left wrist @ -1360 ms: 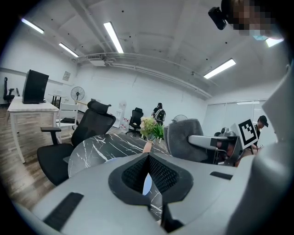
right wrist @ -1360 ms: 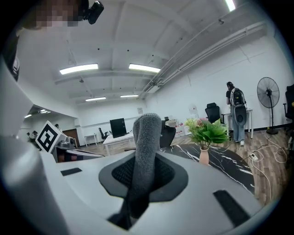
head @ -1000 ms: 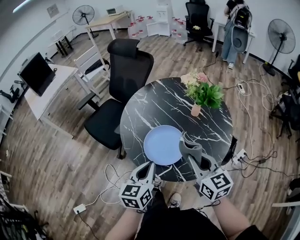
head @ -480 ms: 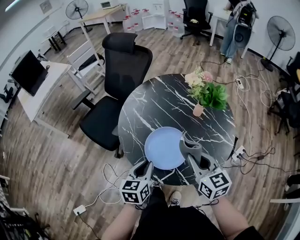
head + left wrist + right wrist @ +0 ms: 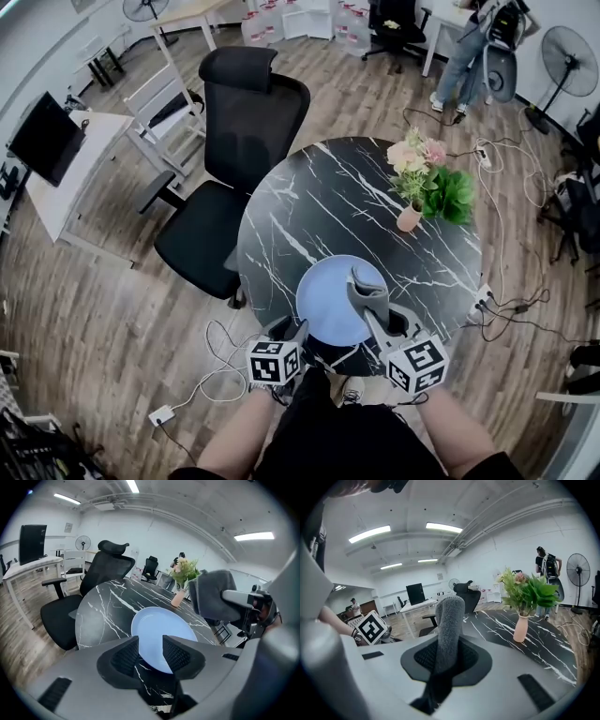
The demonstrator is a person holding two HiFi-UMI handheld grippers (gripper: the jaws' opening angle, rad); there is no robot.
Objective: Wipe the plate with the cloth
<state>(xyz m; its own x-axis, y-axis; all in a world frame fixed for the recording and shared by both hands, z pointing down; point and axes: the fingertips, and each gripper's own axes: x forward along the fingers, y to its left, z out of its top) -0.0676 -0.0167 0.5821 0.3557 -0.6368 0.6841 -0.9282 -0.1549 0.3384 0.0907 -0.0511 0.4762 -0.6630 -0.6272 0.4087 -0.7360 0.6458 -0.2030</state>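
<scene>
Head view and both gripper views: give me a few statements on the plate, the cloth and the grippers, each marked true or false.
1. The right gripper is closed on the cloth. True.
2. The left gripper is clamped on the plate. False: its jaws have just been opening and stand apart with nothing between them; the plate lies ahead of them.
3. The plate lies on the black marble table, near the person's edge. True.
4. The cloth lies spread flat on the plate. False: it stands upright in the right gripper's jaws.
5. The vase of flowers stands on the plate. False: it stands apart from it, towards the table's far right side.
</scene>
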